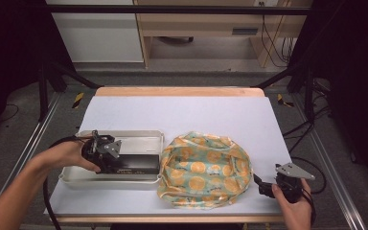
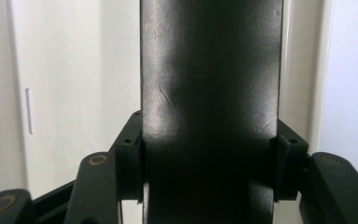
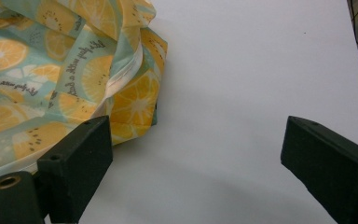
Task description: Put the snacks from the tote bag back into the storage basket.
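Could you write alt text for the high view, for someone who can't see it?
Seen from above, a person's left gripper clamps a long black box lying in a shallow white tray on a white table. Beside the tray lies a rumpled bag printed with orange slices, and the right gripper rests open just off its right edge.

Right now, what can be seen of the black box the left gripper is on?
The black box is long, flat and rectangular, with a smooth, slightly glossy surface and a faint scratch. It lies lengthwise in the pale metal tray, near its front wall. The left gripper is shut on it, one jaw on each long side.
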`<state>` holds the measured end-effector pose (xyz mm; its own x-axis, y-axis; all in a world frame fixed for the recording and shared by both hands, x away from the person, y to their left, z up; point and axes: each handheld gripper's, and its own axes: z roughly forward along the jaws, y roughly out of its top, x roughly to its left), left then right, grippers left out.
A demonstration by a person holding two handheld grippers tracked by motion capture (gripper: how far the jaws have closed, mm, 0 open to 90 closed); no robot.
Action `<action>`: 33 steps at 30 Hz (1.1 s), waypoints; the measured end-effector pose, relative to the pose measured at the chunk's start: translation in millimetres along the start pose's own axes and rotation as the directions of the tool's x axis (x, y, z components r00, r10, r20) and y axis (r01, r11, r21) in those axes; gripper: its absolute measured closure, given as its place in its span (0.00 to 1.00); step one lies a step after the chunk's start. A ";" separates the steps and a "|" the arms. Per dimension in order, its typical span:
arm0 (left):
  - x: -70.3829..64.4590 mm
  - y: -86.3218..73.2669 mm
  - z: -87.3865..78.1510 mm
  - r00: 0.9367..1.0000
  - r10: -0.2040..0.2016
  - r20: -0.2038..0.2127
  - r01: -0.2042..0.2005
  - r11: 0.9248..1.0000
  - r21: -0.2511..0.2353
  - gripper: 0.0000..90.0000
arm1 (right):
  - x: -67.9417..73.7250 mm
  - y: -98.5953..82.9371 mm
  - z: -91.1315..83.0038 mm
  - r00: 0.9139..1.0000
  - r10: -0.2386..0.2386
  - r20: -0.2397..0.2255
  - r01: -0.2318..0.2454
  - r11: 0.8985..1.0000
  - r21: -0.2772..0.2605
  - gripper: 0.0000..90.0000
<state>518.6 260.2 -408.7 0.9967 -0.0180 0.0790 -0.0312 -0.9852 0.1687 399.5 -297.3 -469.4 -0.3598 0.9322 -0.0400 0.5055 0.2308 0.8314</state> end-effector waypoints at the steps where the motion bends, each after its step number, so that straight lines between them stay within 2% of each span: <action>1: 0.0 -0.3 0.7 1.000 -0.003 0.002 0.003 1.000 -0.001 0.48 | 0.1 0.1 0.2 1.000 -0.002 0.000 0.002 1.000 0.000 0.11; 21: 1.5 -2.5 8.1 1.000 -0.007 0.016 0.007 1.000 -0.014 0.48 | 1.3 -0.1 1.6 1.000 -0.004 -0.012 0.004 1.000 0.010 0.11; 33: 1.4 -3.2 12.1 1.000 0.006 0.010 -0.006 1.000 0.008 0.47 | 1.7 -0.2 1.9 1.000 -0.007 -0.016 0.007 1.000 0.013 0.11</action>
<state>521.0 261.2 -421.0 0.9972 -0.0258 0.0703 -0.0369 -0.9863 0.1607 400.3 -295.2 -470.7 -0.3756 0.9260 -0.0366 0.5130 0.2406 0.8239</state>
